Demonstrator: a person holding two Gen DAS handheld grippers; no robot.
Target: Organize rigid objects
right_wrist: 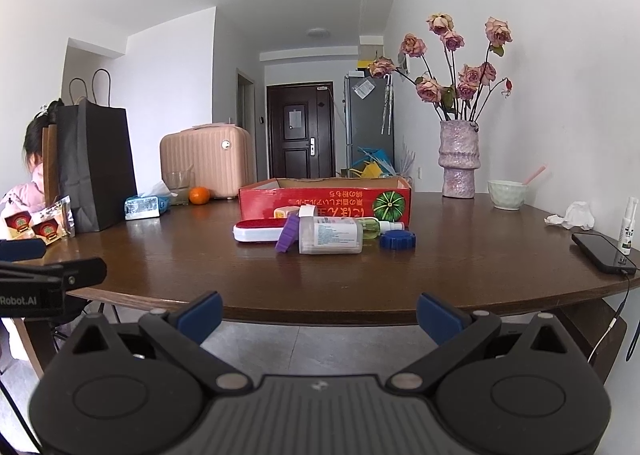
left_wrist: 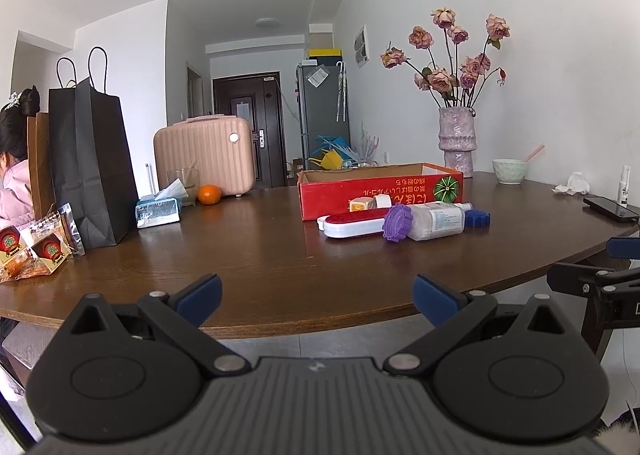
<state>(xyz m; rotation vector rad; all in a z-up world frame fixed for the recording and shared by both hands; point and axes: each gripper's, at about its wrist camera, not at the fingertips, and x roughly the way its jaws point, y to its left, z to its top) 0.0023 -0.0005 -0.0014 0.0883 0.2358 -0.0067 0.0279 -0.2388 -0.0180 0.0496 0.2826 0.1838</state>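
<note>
A red cardboard box [left_wrist: 380, 187] [right_wrist: 324, 197] stands open on the brown table [left_wrist: 260, 255] [right_wrist: 360, 279]. In front of it lie a white and red brush case [left_wrist: 352, 225] [right_wrist: 260, 232], a purple gear-shaped lid [left_wrist: 397, 222] [right_wrist: 289, 233], a clear bottle on its side [left_wrist: 438, 220] [right_wrist: 330, 241], a blue gear-shaped lid [left_wrist: 478, 219] [right_wrist: 397, 240] and a small green bottle [right_wrist: 376, 228]. My left gripper [left_wrist: 316, 301] and right gripper [right_wrist: 318, 315] are both open and empty, at the table's near edge, well short of the objects.
On the table: a black paper bag [left_wrist: 92, 171], snack packets [left_wrist: 36, 247], tissue pack [left_wrist: 158, 209], orange [left_wrist: 209, 194], pink case [left_wrist: 204, 153], flower vase [right_wrist: 458, 159], bowl [right_wrist: 507, 194], phone [right_wrist: 602, 253], spray bottle [right_wrist: 629, 225]. A person [left_wrist: 14, 167] sits at the left.
</note>
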